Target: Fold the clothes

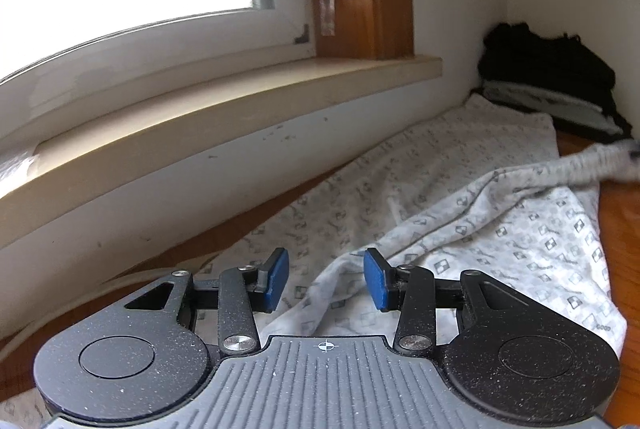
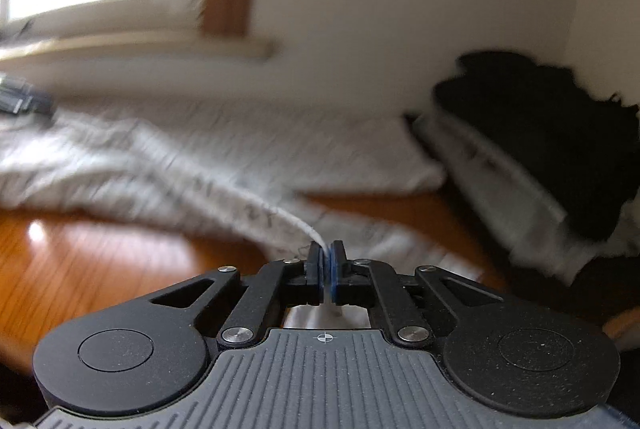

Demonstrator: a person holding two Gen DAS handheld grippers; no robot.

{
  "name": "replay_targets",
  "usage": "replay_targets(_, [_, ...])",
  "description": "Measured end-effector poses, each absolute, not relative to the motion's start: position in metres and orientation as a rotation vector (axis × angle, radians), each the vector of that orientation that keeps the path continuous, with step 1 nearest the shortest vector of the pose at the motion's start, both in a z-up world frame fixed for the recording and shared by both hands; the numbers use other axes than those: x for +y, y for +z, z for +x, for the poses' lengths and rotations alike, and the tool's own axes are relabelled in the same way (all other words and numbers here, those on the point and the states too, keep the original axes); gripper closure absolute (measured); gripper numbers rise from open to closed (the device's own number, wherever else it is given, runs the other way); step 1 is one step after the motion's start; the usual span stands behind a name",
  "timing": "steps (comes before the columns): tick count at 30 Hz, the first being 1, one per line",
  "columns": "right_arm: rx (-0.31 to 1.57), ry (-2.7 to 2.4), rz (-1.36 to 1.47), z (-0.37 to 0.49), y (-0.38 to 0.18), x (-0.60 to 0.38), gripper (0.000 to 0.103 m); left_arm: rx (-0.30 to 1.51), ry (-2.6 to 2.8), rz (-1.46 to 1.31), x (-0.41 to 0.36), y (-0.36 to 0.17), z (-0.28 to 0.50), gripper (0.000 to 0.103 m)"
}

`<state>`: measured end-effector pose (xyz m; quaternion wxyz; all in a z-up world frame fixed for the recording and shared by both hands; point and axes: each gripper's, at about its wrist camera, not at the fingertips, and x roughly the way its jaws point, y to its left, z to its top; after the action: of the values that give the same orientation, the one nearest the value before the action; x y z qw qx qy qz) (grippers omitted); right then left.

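A white garment with a small grey square print [image 1: 460, 197] lies spread on a wooden table [image 1: 624, 229] below a window. My left gripper [image 1: 326, 279] is open, its blue pads just above a raised fold of the cloth, holding nothing. My right gripper [image 2: 326, 261] is shut on an edge of the same garment [image 2: 224, 169], which stretches away from the jaws to the left. That pulled edge shows in the left wrist view as a taut, blurred strip [image 1: 592, 165] at the right. The right wrist view is motion-blurred.
A stack of folded dark and white clothes [image 1: 552, 85] sits in the far right corner against the wall, also in the right wrist view [image 2: 540, 141]. A window sill [image 1: 200, 117] and wall run along the left. Bare wooden tabletop [image 2: 80, 261] lies at the near left.
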<state>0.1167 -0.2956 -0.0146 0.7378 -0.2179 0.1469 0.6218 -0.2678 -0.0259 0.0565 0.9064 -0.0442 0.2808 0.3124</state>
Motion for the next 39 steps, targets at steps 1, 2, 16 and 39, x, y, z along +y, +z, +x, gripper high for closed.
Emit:
replay_targets(1, [0.306, 1.360, -0.464, 0.123, -0.009, -0.289, 0.099, 0.600, 0.633, -0.087, -0.025, 0.056, -0.262, 0.057])
replay_targets(2, [0.286, 1.350, -0.456, 0.128, -0.005, -0.281, 0.099, 0.622, 0.621, -0.083, -0.024, 0.055, -0.256, 0.057])
replay_targets(16, [0.107, 1.366, -0.504, 0.161, 0.019, -0.209, 0.099, 0.622, 0.588, -0.122, -0.007, 0.071, -0.234, 0.102])
replay_targets(39, [0.345, 1.343, -0.499, 0.224, -0.012, -0.080, 0.070, 0.605, 0.741, -0.243, 0.037, 0.049, -0.244, 0.070])
